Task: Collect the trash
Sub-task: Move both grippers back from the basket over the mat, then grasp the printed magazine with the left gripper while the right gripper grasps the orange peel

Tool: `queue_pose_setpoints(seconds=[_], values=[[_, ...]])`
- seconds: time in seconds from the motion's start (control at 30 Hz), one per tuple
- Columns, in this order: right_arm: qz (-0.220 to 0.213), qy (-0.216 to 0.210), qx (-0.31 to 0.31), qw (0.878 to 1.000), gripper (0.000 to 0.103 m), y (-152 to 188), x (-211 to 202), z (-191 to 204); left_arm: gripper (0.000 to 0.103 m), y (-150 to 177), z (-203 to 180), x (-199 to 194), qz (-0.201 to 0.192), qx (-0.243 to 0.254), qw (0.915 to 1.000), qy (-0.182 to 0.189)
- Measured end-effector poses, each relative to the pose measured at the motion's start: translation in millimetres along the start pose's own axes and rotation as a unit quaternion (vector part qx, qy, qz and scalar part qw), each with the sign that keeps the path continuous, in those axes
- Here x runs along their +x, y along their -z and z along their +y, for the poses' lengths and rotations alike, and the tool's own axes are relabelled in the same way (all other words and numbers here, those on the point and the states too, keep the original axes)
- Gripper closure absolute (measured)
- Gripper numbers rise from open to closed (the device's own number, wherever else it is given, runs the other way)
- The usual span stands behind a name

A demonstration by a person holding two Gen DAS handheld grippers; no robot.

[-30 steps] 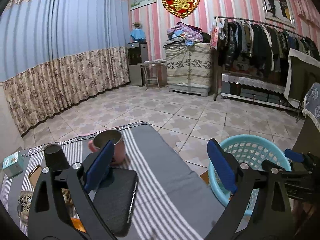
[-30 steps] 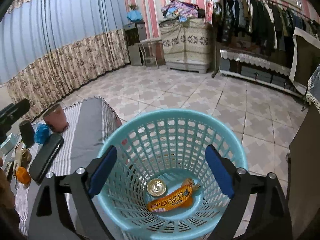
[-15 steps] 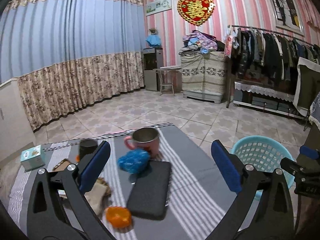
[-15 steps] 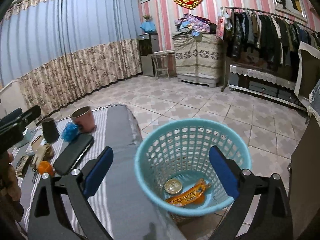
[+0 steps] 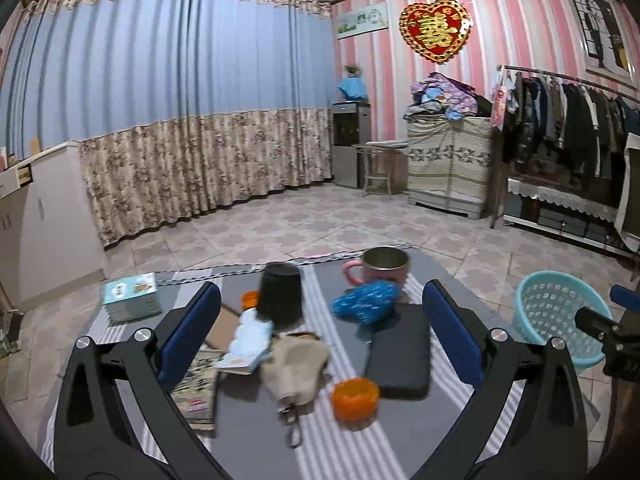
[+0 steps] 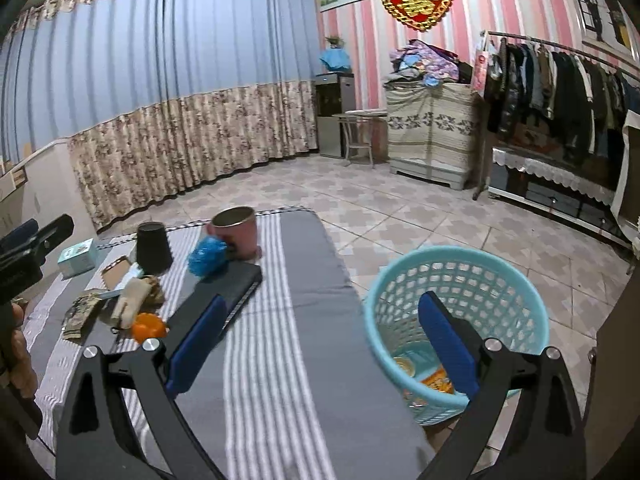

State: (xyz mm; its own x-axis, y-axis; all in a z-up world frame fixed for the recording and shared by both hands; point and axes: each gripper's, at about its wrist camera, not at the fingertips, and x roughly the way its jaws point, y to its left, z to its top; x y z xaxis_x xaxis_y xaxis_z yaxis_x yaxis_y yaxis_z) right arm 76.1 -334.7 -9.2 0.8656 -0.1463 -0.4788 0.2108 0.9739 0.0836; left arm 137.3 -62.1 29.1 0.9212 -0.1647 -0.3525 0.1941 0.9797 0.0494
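Trash lies on the grey striped table point(image 5: 256, 432): a crumpled blue wrapper point(image 5: 366, 302) against a pink mug point(image 5: 380, 266), an orange cap point(image 5: 356, 398), a beige rag point(image 5: 294, 368) and a pale packet point(image 5: 246, 342). My left gripper point(image 5: 320, 292) hangs open over this clutter, nothing between its fingers. My right gripper point(image 6: 324, 298) is open too, above the table's right part. The teal basket point(image 6: 456, 280) stands on the floor beside the table. An orange snack wrapper point(image 6: 438, 384) and a small can point(image 6: 402, 364) lie in it.
A black cup point(image 5: 280, 296) stands upside down, with a black flat case point(image 5: 400, 352), a teal box point(image 5: 130, 298) and a patterned packet point(image 5: 196, 384) nearby. A hand point(image 6: 16, 344) holds the left gripper at the left edge. Tiled floor, curtains and a clothes rack point(image 5: 560, 128) lie beyond.
Both grippers have swung left, away from the basket. The left view now faces the table clutter. The basket has slid from under the right gripper to its right side.
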Motion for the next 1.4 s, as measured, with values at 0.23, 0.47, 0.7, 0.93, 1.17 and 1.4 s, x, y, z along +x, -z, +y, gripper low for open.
queue_pose_setpoints(seconds=[0.23, 0.47, 0.7, 0.93, 1.17, 1.4], values=[[0.002, -0.012, -0.016, 1.000, 0.008, 7.9, 1.5, 32.9, 0.006, 18.6, 38.4, -9.8, 0.005, -0.015, 0.9996, -0.025], [0.007, -0.027, -0.026, 0.999, 0.008, 16.4, 8.0, 59.4, 0.006, 33.0, 73.7, -11.4, 0.015, -0.022, 0.9983, -0.051], [0.016, -0.032, -0.053, 0.998, 0.008, 24.4, 15.9, 83.7, 0.006, 44.9, 101.8, -7.8, 0.026, -0.035, 0.9964, -0.072], [0.020, -0.036, -0.061, 0.997, 0.008, 25.2, 21.7, 94.0, 0.006, 51.7, 117.7, -4.6, 0.031, -0.042, 0.9951, -0.084], [0.030, -0.038, -0.066, 0.997, 0.008, 29.9, 33.7, 103.4, 0.006, 62.7, 133.6, 1.9, 0.045, -0.049, 0.9934, -0.093], [0.039, -0.043, -0.075, 0.995, 0.008, 33.7, 41.6, 112.6, 0.006, 76.0, 144.2, 7.1, 0.064, -0.056, 0.9915, -0.099]])
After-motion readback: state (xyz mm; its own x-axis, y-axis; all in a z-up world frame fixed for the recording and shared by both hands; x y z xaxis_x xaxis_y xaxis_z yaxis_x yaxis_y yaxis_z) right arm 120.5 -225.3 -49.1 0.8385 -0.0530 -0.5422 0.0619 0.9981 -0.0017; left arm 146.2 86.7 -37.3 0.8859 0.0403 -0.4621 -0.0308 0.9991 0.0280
